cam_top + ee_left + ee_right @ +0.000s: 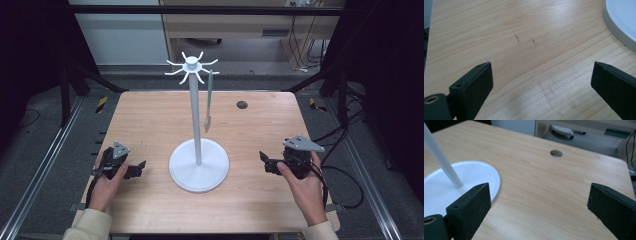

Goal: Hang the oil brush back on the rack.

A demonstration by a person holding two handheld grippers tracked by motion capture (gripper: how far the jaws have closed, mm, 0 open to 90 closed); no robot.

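Bench [150, 115]: pale wood, rounded corners, small dark hole [242, 104] near far right. Near edge runs under both forearms; far edge drops to floor and a desk beyond. Metal rails flank L and R sides.

White stand [198, 165]: round base at bench centre, slim pole upright, hook crown on top. Green utensil [209, 102] hangs from a R-side hook, tip clear of bench.

Open room: bare wood L and R of base, wide strip behind it to far edge.

Left gripper [142, 167]: low over near-L bench, level, pointing at base; jaws apart, nothing between. Base rim [616, 25] at upper R of left gripper view.

Right gripper [261, 159]: near-R bench, level, pointing at base; jaws wide apart, empty. Hand [305, 185] wraps body from behind.
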